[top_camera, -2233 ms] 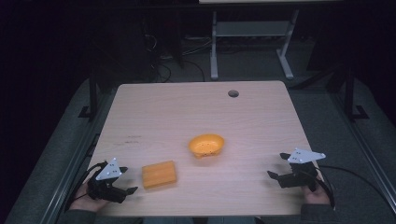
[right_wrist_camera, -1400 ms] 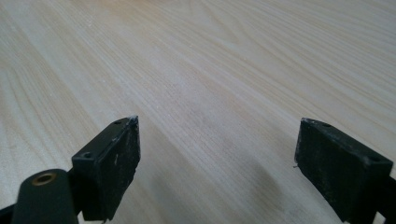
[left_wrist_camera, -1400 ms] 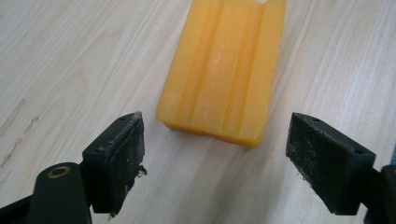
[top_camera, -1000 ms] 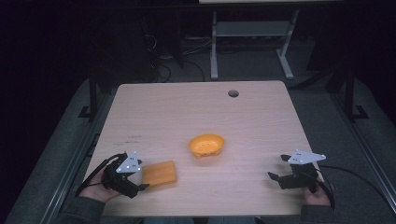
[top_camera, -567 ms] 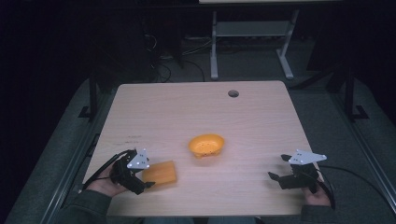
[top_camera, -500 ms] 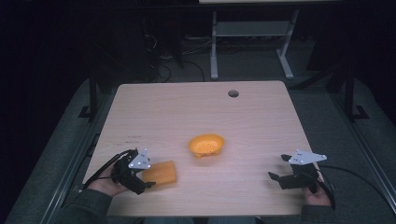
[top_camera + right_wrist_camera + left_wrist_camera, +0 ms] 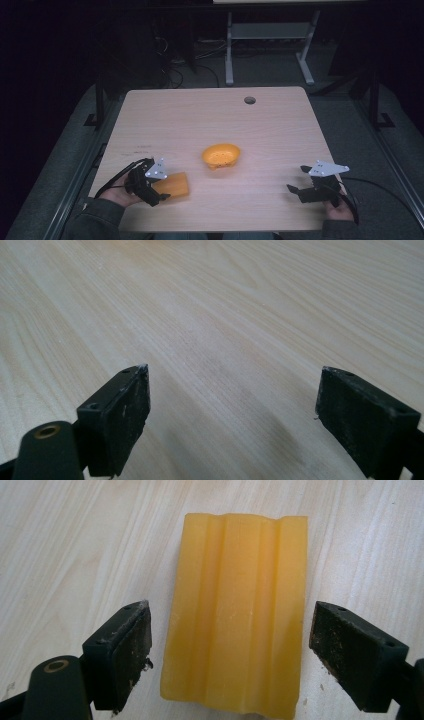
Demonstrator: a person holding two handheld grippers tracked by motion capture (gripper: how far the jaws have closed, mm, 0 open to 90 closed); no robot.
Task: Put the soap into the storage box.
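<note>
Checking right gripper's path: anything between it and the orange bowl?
Nothing: high view shows bare table between right gripper and orange bowl.

Left tongs (image 7: pixel 159 191) low at near-left, jaws wide; right tongs (image 7: pixel 298 181) near-right, agape.

Open tabletop, two orange things in the way

The table (image 7: pixel 280 125) lay bare toward its far edge; the orange bowl (image 7: pixel 220 155) stood mid-table, the orange block (image 7: pixel 235 615) lay between spread jaws, small gaps either side.

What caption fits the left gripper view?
Open left hand-held gripper straddling a ridged orange block on the wooden table.
</note>
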